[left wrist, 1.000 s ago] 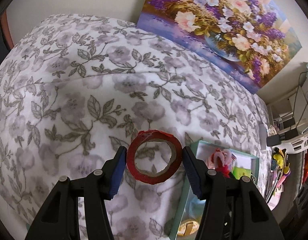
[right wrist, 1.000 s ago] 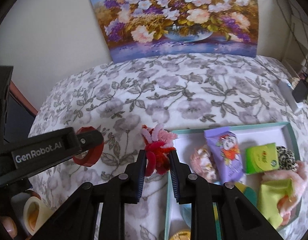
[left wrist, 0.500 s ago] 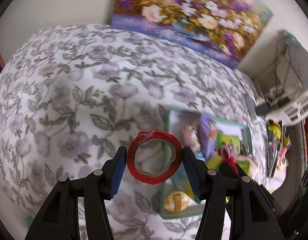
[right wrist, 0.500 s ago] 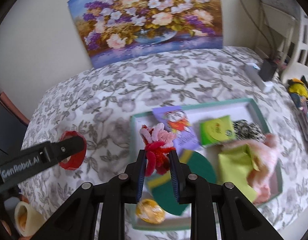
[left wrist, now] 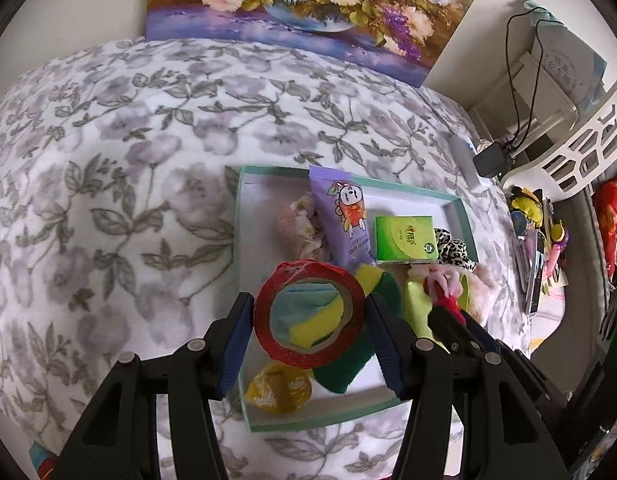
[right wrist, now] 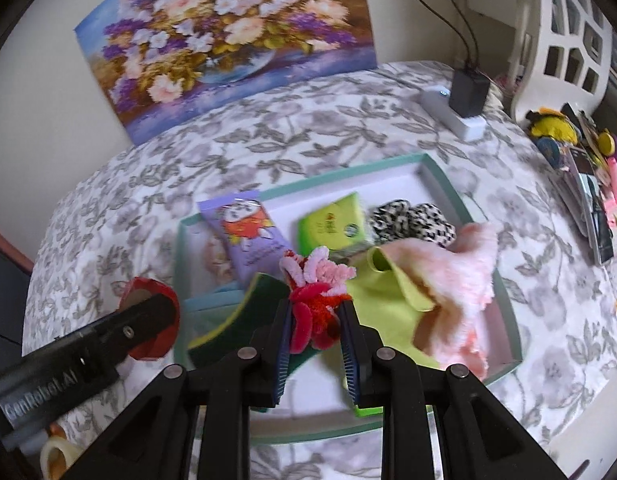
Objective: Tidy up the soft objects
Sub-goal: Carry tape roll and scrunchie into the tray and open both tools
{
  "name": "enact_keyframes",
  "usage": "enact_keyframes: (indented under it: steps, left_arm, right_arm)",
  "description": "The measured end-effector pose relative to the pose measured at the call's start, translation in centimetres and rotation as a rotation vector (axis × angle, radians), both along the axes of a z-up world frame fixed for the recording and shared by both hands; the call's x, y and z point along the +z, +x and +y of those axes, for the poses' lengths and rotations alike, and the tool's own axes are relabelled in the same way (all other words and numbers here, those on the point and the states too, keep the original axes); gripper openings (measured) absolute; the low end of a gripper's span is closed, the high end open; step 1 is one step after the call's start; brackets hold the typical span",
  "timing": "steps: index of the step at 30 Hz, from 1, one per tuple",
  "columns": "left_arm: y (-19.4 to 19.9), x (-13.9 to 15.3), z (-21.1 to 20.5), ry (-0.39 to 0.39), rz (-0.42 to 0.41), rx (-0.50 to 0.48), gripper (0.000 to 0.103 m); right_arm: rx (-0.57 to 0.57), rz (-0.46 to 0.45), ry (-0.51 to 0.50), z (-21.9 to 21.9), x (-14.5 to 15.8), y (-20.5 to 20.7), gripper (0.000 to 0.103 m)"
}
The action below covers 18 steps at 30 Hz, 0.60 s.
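My left gripper is shut on a red tape roll, held above the near left part of a teal-rimmed box. My right gripper is shut on a red and pink fuzzy flower, hanging over the middle of the same box. In the left wrist view the right gripper and the flower show at the right. In the right wrist view the left gripper's arm covers part of the tape roll. Inside the box lie a purple packet, a green pack, a leopard scrunchie, a pink fluffy cloth and a yellow-green sponge.
The box rests on a flowered grey blanket. A flower painting leans on the wall behind. A white power strip with a black adapter lies at the back right, beside a white chair. Another tape roll sits at the lower left.
Both grippers have moved right, from over the blanket to over the box, each still gripping its object. The views have rolled slightly.
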<state>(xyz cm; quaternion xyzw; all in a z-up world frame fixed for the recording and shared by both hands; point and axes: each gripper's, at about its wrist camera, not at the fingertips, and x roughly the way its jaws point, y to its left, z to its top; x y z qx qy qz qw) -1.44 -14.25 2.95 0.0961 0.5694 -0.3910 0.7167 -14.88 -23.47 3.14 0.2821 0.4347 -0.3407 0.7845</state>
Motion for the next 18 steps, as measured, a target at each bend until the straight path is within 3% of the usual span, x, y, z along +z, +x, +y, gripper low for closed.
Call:
enact_keyframes:
  steps: [18]
  left_arm:
    - [1.1, -5.3, -4.0, 0.041, 0.102, -0.02, 0.059]
  right_arm:
    - [-0.022, 0.093, 0.089, -2.8, -4.8, -0.2, 0.024]
